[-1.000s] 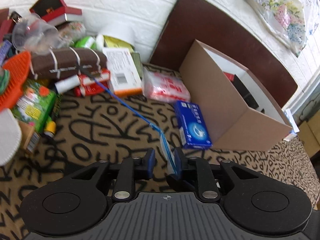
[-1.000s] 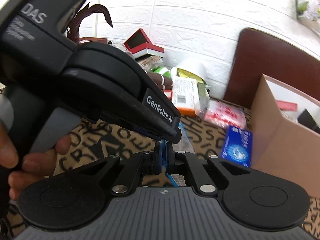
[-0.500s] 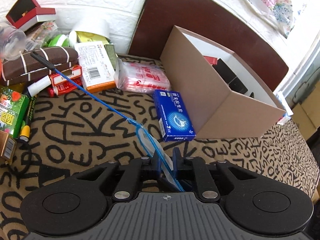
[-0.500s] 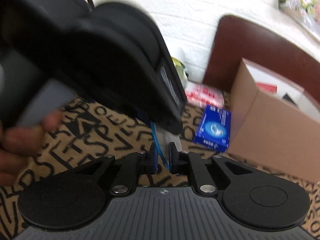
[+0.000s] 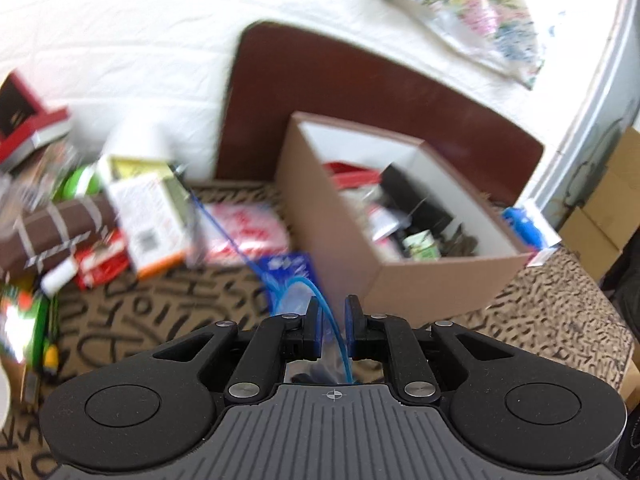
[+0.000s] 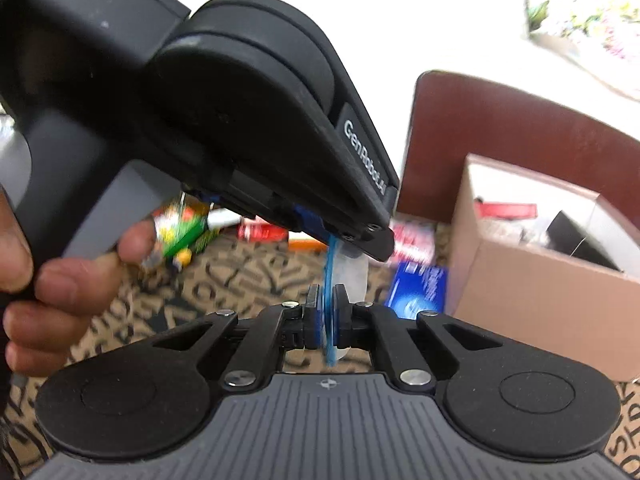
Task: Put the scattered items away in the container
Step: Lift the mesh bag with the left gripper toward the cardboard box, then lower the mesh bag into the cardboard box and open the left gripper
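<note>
Pouch (image 6: 354, 276) of clear film with a blue rim, on a thin blue stick (image 5: 224, 228), raised above the middle of the table (image 5: 540, 320), short of the near wall of the cardboard box (image 5: 320, 208). Shared between both tools, probably because so limp and long a thing swings from one grip. Right gripper (image 6: 326, 292) pressed together on the blue rim, pinching it. Left gripper (image 5: 332, 308) above it, jaws just drawn in to a narrow gap with rim and film between them; cannot tell whether the pads actually bite. Stick trailing back toward the clutter along the table's far left edge, apparently off the cloth. Box open-topped, already partly filled, at the far right corner, so likely a short carry over its near rim.

Far tip of the stick lost in blur among the packets. Pouch contents, if any, impossible to make out. Most of the left-side clutter smeared. Only fingers of the hand (image 6: 60, 288) on the left tool visible, much of the table hidden behind that tool's body.
</note>
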A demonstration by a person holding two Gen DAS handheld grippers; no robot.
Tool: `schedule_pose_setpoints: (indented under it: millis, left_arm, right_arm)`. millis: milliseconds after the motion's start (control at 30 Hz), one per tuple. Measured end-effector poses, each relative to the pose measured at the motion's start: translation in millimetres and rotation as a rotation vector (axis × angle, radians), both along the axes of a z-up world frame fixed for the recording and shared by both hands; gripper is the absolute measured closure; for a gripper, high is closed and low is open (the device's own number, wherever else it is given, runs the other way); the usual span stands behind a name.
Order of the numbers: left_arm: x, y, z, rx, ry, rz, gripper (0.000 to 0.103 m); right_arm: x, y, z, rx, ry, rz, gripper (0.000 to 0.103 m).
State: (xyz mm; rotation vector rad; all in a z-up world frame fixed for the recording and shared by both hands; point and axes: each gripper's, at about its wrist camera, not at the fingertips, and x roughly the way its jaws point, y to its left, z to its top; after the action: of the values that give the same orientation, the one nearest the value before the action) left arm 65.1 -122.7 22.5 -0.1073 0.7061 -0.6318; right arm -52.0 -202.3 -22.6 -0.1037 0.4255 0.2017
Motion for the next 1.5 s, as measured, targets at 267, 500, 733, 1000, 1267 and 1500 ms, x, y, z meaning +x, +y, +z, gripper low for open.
schedule_pose_setpoints:
  millis: [267, 500, 733, 1000, 1267, 1500]
  left_arm:
    - [3.6, -35.9, 43.7, -0.026, -0.057, -0.08, 0.093]
    - [11.1, -51.0, 61.6, -0.055, -0.058, -0.115, 0.069]
    - [17.4, -60.9, 45.8, -0.008, -0.009, -0.116, 0.042]
    - [30.3, -54.0, 24.2, 0.004, 0.113, -0.116, 0.084]
    - [10.8, -52.6, 62.0, 0.015, -0.004, -0.085, 0.094]
    - [3.6, -58.8, 109.7, 0.001, -0.106, -0.1, 0.094]
  right_arm:
    - [1.5, -32.0, 36.6, 0.073, -0.098, -0.079, 0.097]
    - [-4.3, -56.5, 63.2, 0.111, -0.147, -0.094, 0.097]
    - [-1.7, -54.4, 57.9, 0.086, -0.134, -0.093, 0.097]
    - [5.6, -64.9, 53.2, 0.085, -0.097, -0.077, 0.098]
    - [0.7, -58.9, 63.9, 0.056, -0.147, -0.05, 0.098]
    - [-2.8, -56.8, 99.5, -0.018, -0.239, -0.023, 0.098]
